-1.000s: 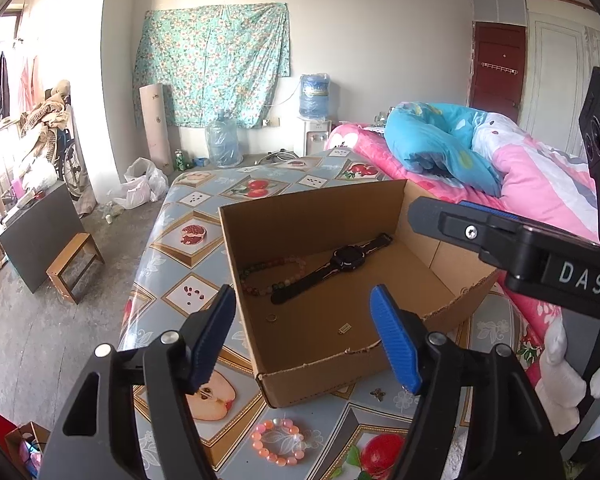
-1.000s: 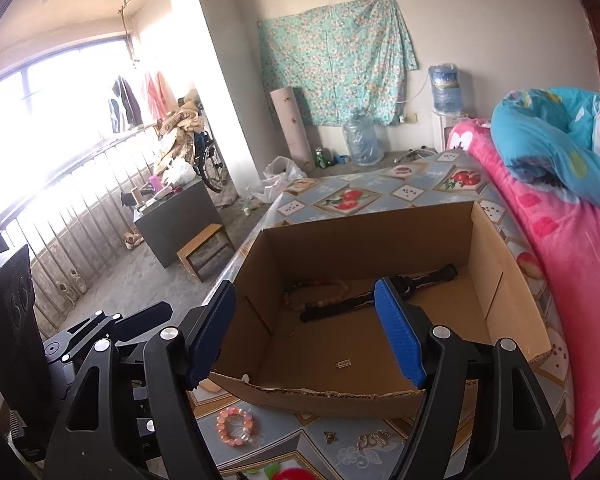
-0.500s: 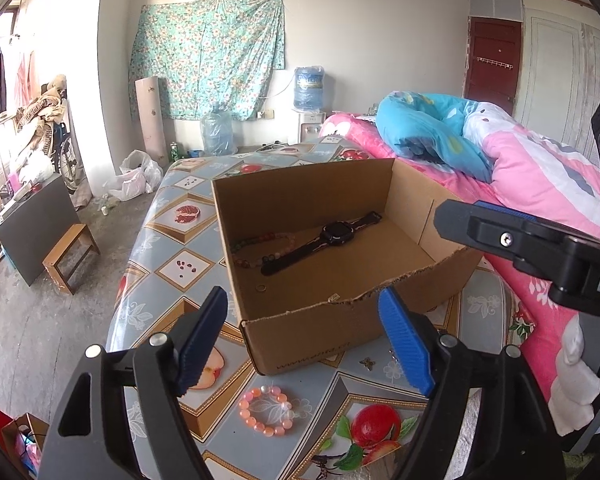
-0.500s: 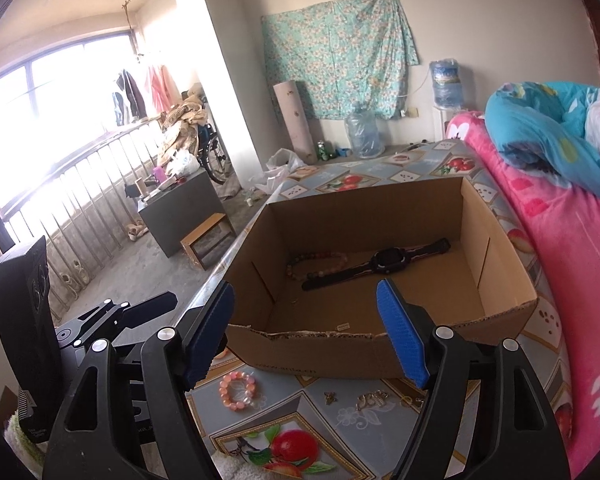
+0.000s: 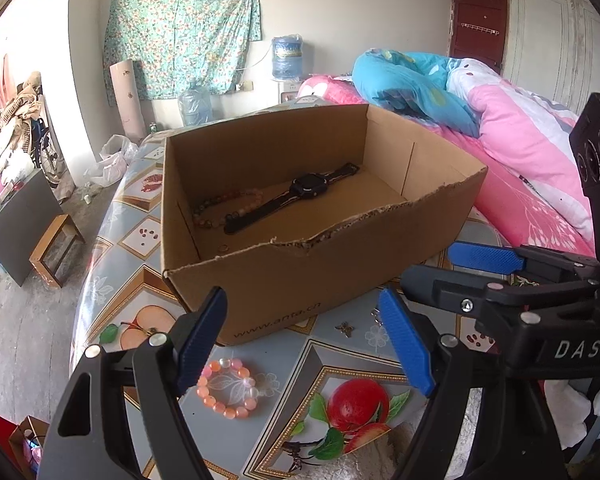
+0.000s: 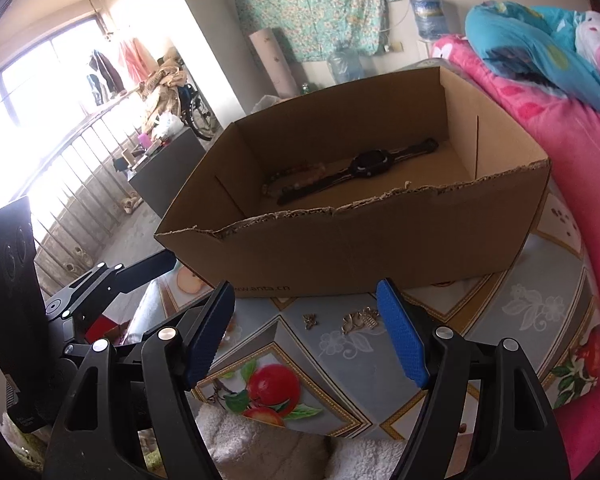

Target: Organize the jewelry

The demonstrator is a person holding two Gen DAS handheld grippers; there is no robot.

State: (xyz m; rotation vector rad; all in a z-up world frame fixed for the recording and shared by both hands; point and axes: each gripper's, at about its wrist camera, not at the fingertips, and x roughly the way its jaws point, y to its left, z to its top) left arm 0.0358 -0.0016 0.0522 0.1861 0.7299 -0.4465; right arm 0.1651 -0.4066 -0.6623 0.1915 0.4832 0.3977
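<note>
Between left claw (image 5: 302, 344) tips | pink bracelet (image 5: 228, 388) | untouched

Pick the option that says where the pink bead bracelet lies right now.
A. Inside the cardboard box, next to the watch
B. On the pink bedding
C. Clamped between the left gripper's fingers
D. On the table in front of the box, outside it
D: the pink bead bracelet lies flat on the patterned table in front of the cardboard box, while the watch sits inside the box and the open left gripper holds nothing.
</note>
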